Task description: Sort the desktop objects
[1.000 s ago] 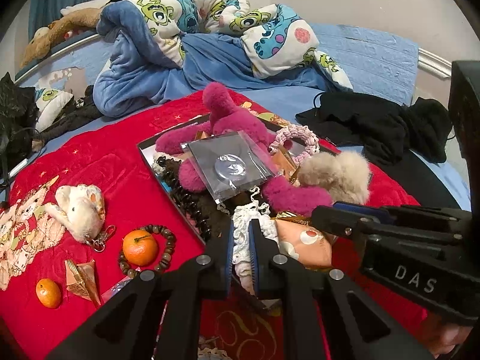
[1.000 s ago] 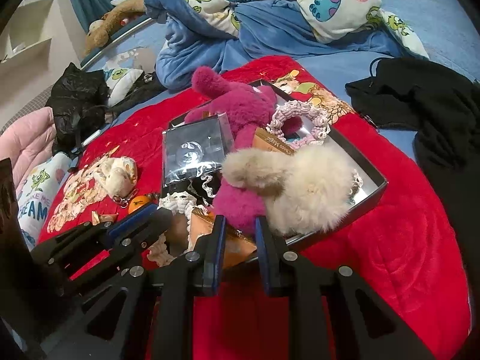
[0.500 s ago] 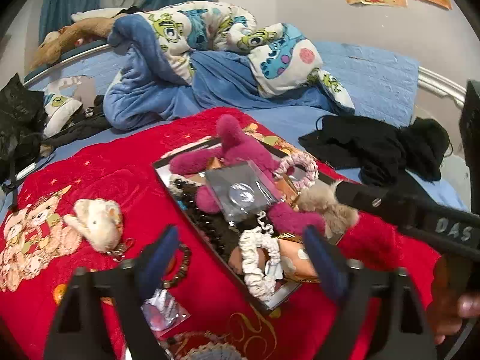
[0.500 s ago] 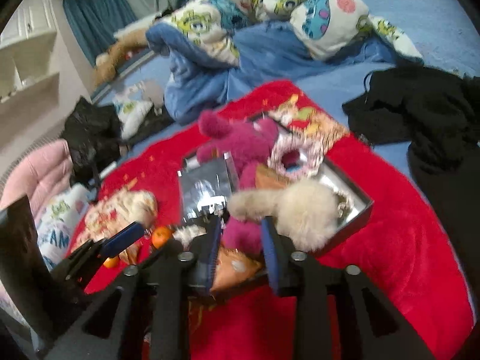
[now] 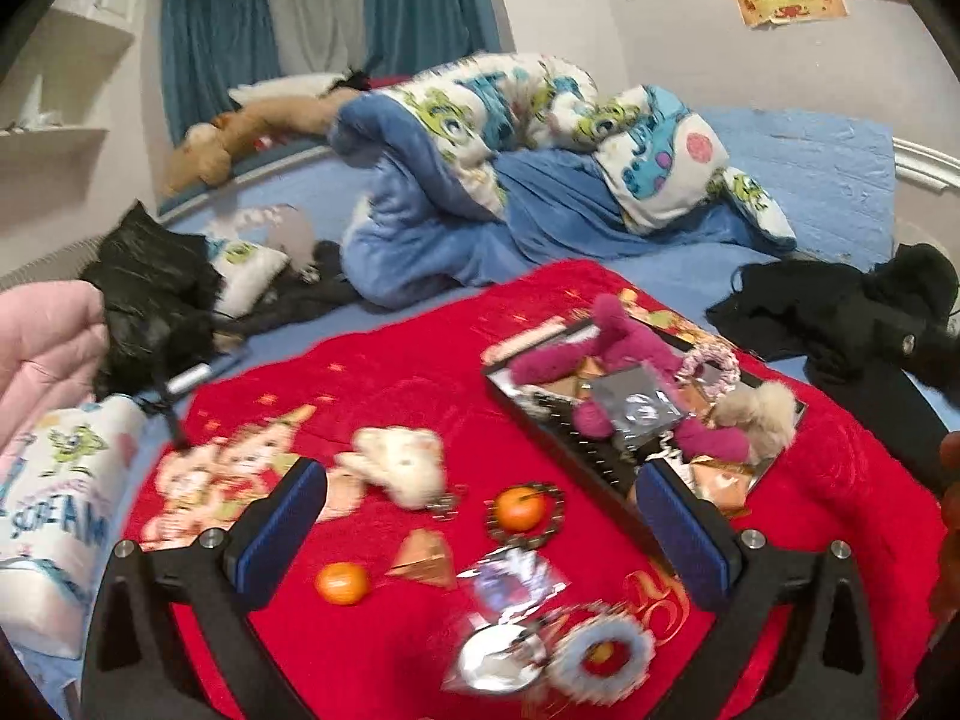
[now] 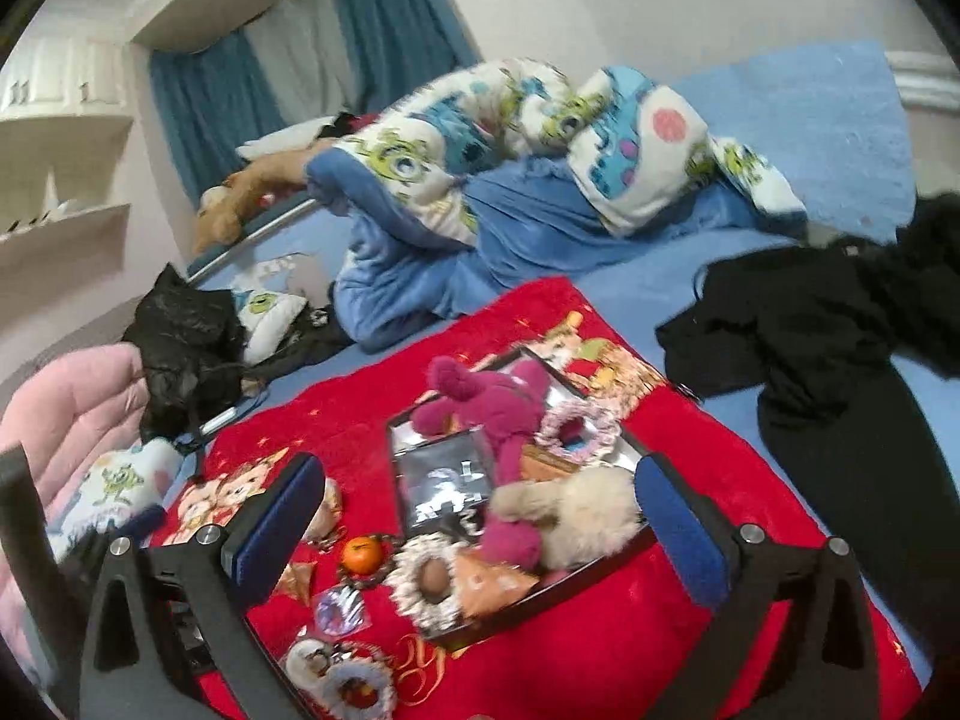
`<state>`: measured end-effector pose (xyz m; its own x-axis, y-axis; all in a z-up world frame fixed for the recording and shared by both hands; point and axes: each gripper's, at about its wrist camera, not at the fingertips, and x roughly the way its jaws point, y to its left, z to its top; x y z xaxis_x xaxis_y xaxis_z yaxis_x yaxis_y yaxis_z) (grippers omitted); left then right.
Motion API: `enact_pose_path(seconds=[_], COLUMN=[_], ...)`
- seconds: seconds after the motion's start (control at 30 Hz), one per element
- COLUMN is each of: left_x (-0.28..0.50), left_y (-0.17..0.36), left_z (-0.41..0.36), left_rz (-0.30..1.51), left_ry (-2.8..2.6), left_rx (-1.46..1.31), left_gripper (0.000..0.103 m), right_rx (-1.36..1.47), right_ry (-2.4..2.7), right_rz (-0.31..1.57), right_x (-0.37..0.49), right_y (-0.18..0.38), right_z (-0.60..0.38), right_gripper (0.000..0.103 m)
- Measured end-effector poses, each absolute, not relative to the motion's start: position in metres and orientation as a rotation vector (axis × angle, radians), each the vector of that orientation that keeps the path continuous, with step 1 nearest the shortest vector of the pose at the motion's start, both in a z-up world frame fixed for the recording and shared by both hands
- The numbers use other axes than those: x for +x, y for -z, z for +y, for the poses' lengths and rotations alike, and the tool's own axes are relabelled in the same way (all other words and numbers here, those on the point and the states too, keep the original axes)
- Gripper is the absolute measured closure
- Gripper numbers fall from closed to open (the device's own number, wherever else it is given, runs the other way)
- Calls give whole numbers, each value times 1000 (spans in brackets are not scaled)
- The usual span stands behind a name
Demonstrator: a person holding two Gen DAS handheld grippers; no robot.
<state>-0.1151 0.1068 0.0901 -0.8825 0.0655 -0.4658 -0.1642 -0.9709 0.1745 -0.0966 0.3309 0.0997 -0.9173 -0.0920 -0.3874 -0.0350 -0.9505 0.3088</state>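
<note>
A dark tray (image 5: 621,516) (image 6: 588,585) on a red blanket (image 5: 384,384) (image 6: 708,648) holds a magenta plush (image 5: 612,348) (image 6: 498,408), a beige fluffy toy (image 5: 759,414) (image 6: 591,513), a clear packet (image 5: 636,405) (image 6: 444,483) and a white scrunchie (image 6: 423,591). Loose on the blanket are a white plush keychain (image 5: 402,465), two oranges (image 5: 519,507) (image 5: 342,582) and a bead bracelet (image 5: 555,516). My left gripper (image 5: 480,531) is open and empty above these. My right gripper (image 6: 480,531) is open and empty above the tray.
A rumpled blue cartoon duvet (image 5: 540,150) lies behind. Black clothing (image 5: 840,312) (image 6: 828,330) lies to the right. A black bag (image 5: 156,294) and a pink quilt (image 5: 42,342) are at the left. Foil packets (image 5: 510,618) and a furry ring (image 5: 600,654) lie at the blanket's near edge.
The left gripper opened, letting go of the white scrunchie, which now lies in the tray. The right gripper opened too. Both pulled back and up from the tray.
</note>
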Motion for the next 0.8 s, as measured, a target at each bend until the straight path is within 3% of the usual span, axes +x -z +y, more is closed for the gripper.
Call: enact_pose_path(seconds=[0.23, 0.47, 0.8], left_x=[-44, 35, 47], left_y=[-106, -73, -26], left_z=[48, -6, -50], left_rz=[318, 91, -44], left_ry=[-3041, -3066, -3130], left_rx=[-600, -598, -658], left_gripper=[0, 0, 0], right_rx=[440, 428, 538], right_ry=[3044, 3015, 3076], right_rz=[-339, -233, -207], right_x=[-46, -8, 41], right_y=[-108, -88, -40], right_z=[272, 227, 207], right_gripper=[0, 0, 0])
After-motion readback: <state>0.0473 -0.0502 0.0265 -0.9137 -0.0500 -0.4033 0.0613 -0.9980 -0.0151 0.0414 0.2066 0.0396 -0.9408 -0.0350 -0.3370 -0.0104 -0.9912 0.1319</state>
